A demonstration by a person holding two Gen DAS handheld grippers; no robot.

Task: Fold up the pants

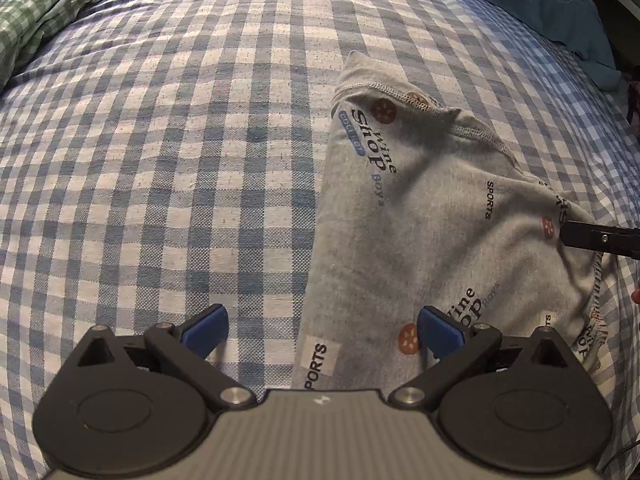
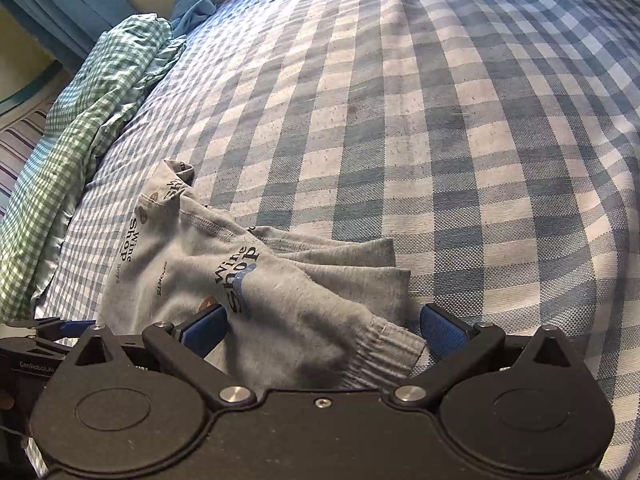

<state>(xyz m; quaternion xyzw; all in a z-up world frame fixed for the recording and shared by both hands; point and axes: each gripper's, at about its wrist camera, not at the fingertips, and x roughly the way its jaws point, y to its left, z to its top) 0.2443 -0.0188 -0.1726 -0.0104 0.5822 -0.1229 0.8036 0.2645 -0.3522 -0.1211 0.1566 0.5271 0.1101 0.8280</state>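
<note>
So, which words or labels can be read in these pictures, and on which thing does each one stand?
"Wine Shop": printed repeatedly on the grey pants.
"SPORTS": also on the pants, several times.
"Boys": small blue print beside "Shop".
Blue badge by "Shop" on the pants: too blurred to read.
"GenRobot.AI": on the left gripper, seen from the right wrist camera.

pants (image 1: 420, 216): the near end runs under the left gripper's body, hidden there.
right gripper (image 1: 600, 236): in the left wrist view only a black tip shows, the remainder cut off by the right edge.
teal cloth (image 1: 552, 8): cropped at the top-right corner.
</note>
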